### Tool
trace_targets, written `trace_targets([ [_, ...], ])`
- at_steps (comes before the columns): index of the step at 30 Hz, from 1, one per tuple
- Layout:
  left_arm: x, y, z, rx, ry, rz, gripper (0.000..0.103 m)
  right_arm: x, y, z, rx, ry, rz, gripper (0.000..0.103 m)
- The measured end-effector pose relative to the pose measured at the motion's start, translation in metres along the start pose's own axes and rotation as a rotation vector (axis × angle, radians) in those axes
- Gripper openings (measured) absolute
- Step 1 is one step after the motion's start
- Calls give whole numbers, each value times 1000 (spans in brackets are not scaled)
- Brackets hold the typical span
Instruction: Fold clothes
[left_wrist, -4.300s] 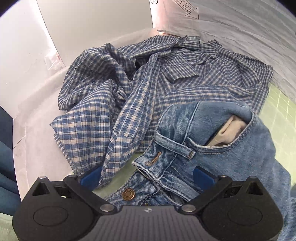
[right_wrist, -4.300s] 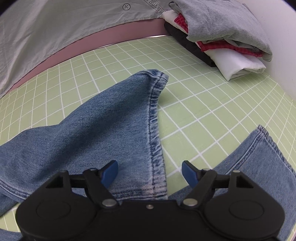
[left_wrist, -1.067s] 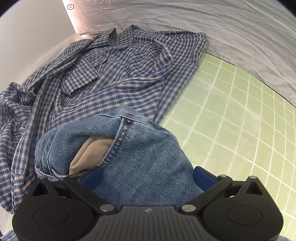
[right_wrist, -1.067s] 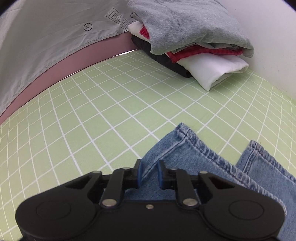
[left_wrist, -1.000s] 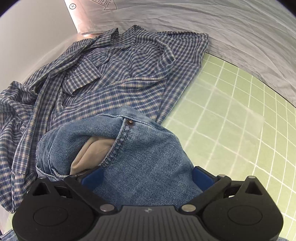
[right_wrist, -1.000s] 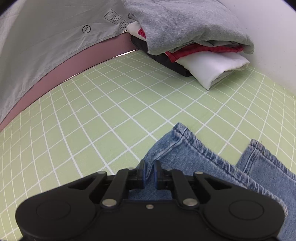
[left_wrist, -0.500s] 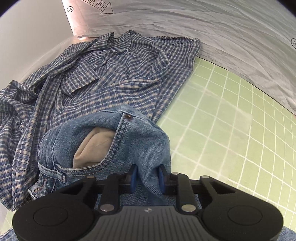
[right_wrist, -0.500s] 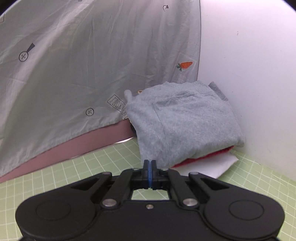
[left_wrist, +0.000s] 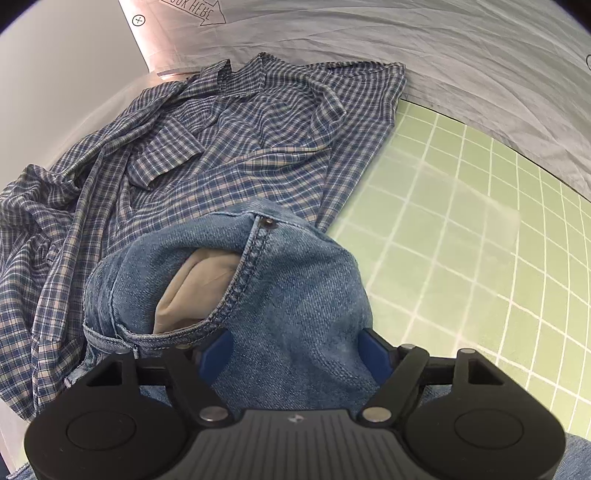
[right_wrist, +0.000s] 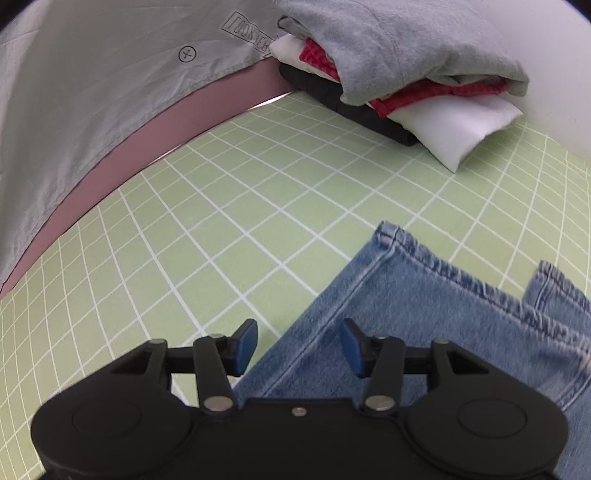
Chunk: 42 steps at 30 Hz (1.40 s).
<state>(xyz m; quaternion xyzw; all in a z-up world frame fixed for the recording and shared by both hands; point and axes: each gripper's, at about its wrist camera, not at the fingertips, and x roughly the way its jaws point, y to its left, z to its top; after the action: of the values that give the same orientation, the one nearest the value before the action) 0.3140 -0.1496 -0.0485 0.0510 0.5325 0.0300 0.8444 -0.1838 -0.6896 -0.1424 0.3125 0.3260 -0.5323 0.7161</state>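
Observation:
Blue jeans lie on the green grid mat. Their waist end (left_wrist: 291, 295), with a beige pocket lining (left_wrist: 195, 284) showing, is bunched up in the left wrist view. My left gripper (left_wrist: 291, 354) stands open around that denim, blue pads on both sides of the fold. In the right wrist view the leg hems (right_wrist: 424, 291) lie flat on the mat. My right gripper (right_wrist: 298, 343) is open just over the edge of the near leg, holding nothing.
A crumpled blue checked shirt (left_wrist: 192, 147) lies beyond the waist, at the left. A stack of folded clothes (right_wrist: 402, 70), grey on top, stands at the back right by the white wall. Grey printed cloth (right_wrist: 92, 92) hangs along the back. Green mat (right_wrist: 221, 221) lies bare between.
Both grippers have opened: the left let go of the denim fold it pinched half a second ago, and the right, shut and raised then, is now down over the leg edge.

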Motion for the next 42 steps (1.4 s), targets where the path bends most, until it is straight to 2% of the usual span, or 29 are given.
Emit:
trace_targets([
  [2,2,-1,0,2,6,7,78,0,6,-5,-19,-1,-27,72],
  [5,3,-2,0,-15,14,16,79,-2,7,-8,-44,-16,-39,77],
  [8,3,0,-3,-42,20,19,79,-4,9,-10,-69,-32,-51,76],
  [9,3,1,-4,-58,24,17,78,-4,9,-11,-77,-37,-55,72],
  [10,3,2,-6,-69,27,13,75,-5,10,-12,-86,-42,-59,50],
  [11,3,2,-6,-70,27,4,72,-6,10,-13,-94,-47,-63,22],
  [12,2,1,-7,-69,26,-7,64,-6,11,-14,-102,-52,-67,21],
  [14,0,1,-8,-69,24,-40,47,-8,11,-15,-119,-62,-75,7],
  [16,-5,2,-11,-84,20,-62,21,-10,3,-14,-99,-57,-48,4],
  [18,-13,4,-15,-99,11,-78,14,-15,-11,-13,-34,-58,-14,4],
  [24,-58,33,-21,-168,-64,-193,10,-60,-37,-3,63,-171,52,4],
  [29,-91,52,-14,-221,-157,-281,9,-78,-29,43,111,-274,117,4],
  [30,-91,52,-11,-234,-168,-301,9,-82,-28,53,120,-295,130,4],
  [32,-83,49,-3,-259,-192,-326,19,-89,-24,73,139,-336,156,4],
  [34,-74,34,7,-243,-211,-268,36,-89,-17,90,136,-356,176,5],
  [35,-72,27,13,-232,-207,-224,41,-81,-9,95,110,-342,178,11],
  [36,-71,21,17,-223,-209,-202,54,-73,-2,101,83,-328,180,17],
  [37,-73,19,18,-216,-222,-216,65,-65,6,107,57,-313,183,38],
  [38,-74,16,19,-209,-235,-230,71,-57,14,112,31,-299,185,46],
  [39,-76,13,18,-196,-243,-243,80,-52,13,110,22,-285,177,45],
  [42,-69,1,5,-113,-200,-230,82,-43,-6,90,29,-245,136,56],
])
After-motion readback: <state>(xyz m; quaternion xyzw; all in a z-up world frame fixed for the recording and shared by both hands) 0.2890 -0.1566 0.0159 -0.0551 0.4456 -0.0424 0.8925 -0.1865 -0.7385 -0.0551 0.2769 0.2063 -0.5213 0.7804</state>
